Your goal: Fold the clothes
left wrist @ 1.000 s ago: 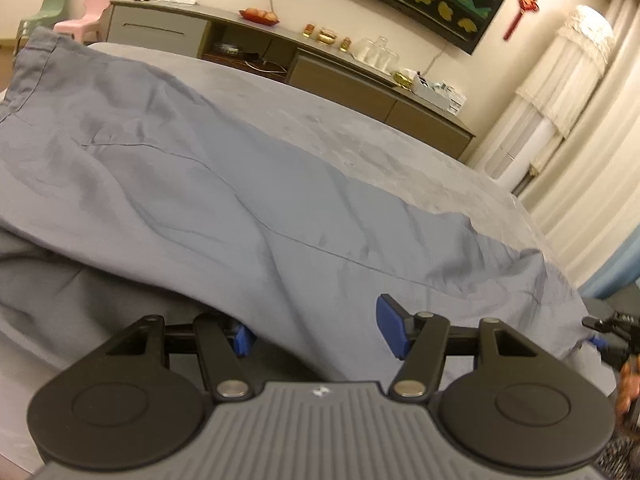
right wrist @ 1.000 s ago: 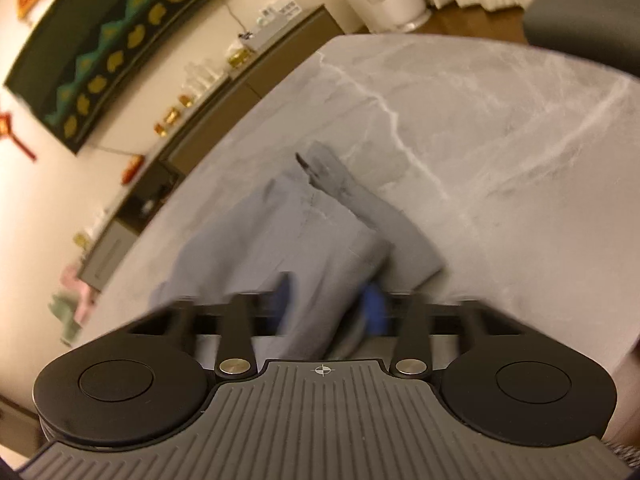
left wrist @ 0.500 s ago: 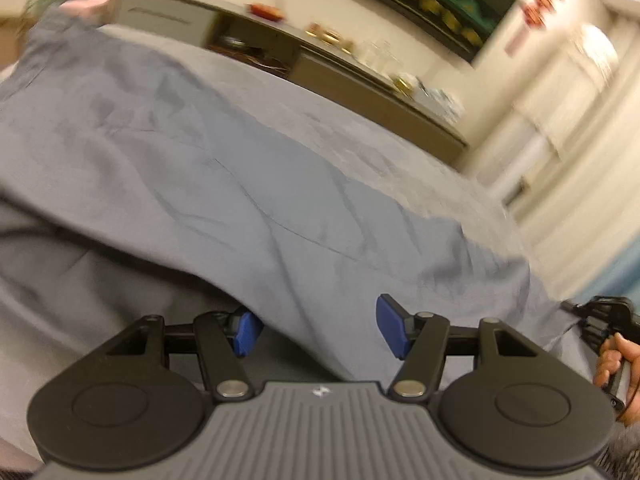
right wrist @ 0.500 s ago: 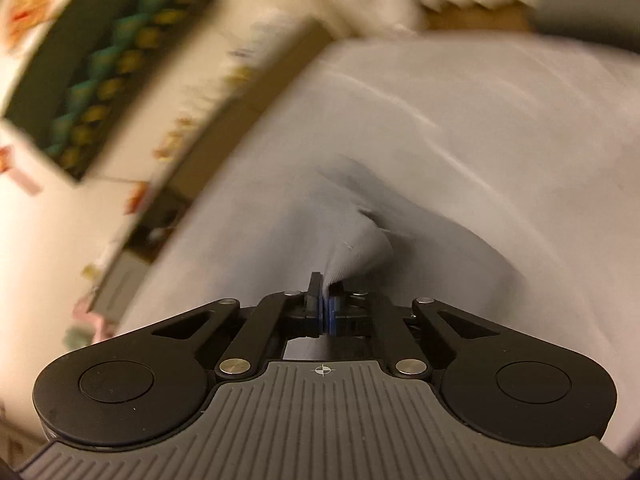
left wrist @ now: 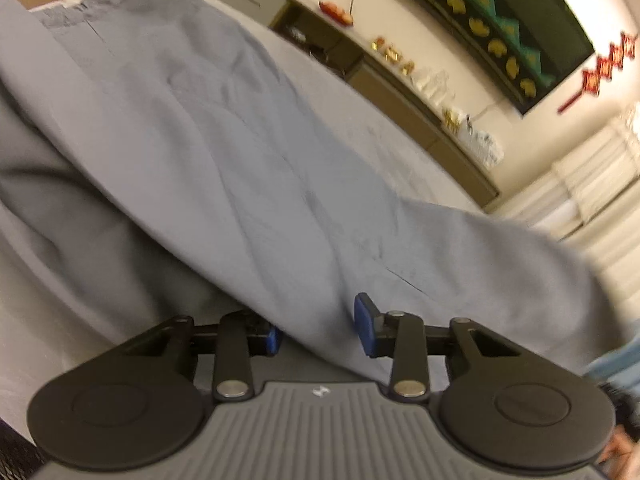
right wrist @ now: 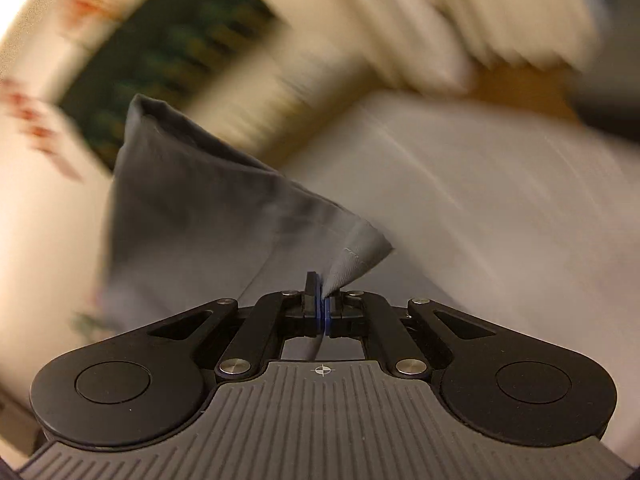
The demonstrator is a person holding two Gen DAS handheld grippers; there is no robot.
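Trousers (right wrist: 192,200) now lifted by our right gripper (right wrist: 322,312), clamped on hem; left gripper (left wrist: 318,326) gapes at six o'clock; fold underway.

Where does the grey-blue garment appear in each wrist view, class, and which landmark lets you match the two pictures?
Left wrist view: the grey-blue garment spreads diagonally from top left to lower right, its edge passing between the open left gripper.
Right wrist view: one corner of it rises left of centre, pinched in the shut right gripper.
Shared landmark: the dark green-and-gold wall panel, blurred in the right view.
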